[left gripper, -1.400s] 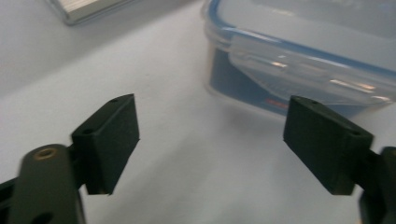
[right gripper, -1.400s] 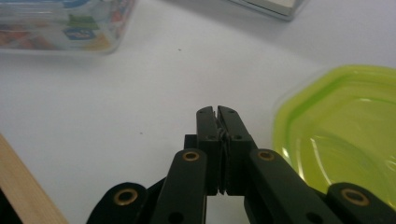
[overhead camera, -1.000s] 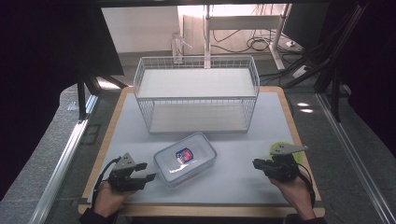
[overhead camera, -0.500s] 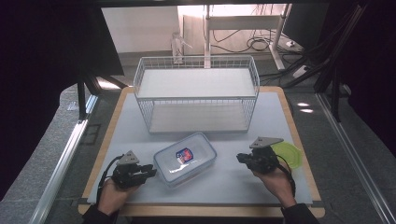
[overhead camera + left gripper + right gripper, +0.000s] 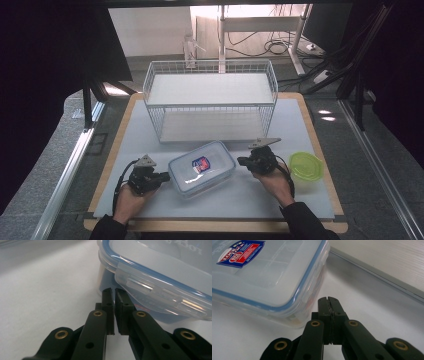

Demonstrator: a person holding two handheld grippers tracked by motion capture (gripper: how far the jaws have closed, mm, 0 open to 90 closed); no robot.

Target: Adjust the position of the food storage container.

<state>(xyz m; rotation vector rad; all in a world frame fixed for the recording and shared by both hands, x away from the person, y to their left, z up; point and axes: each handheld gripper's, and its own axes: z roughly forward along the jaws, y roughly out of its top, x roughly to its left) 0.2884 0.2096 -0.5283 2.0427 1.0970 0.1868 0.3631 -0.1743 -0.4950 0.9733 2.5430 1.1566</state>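
A clear rectangular container [image 5: 202, 168] with a blue-rimmed lid and a red-and-blue label lies on the white mat near the front. My left gripper [image 5: 162, 177] is at its left end, tips close to the wall under a lid latch [image 5: 140, 287]. Its jaws have just been closing and stand shut [image 5: 114, 291] with nothing between them. My right gripper [image 5: 241, 161] is at the container's right end, tips [image 5: 328, 299] beside the corner [image 5: 312, 297]. Its jaws have just closed the last bit and are shut, holding nothing.
A white wire basket rack [image 5: 210, 90] stands at the back of the mat. A small round container with a green lid [image 5: 306, 167] sits to the right of my right hand. The wooden board's edge [image 5: 215, 225] runs along the front.
My right gripper has moved left, from beside the green-lidded container to the clear container's right end. My left gripper has edged right toward the container and its jaws have closed.
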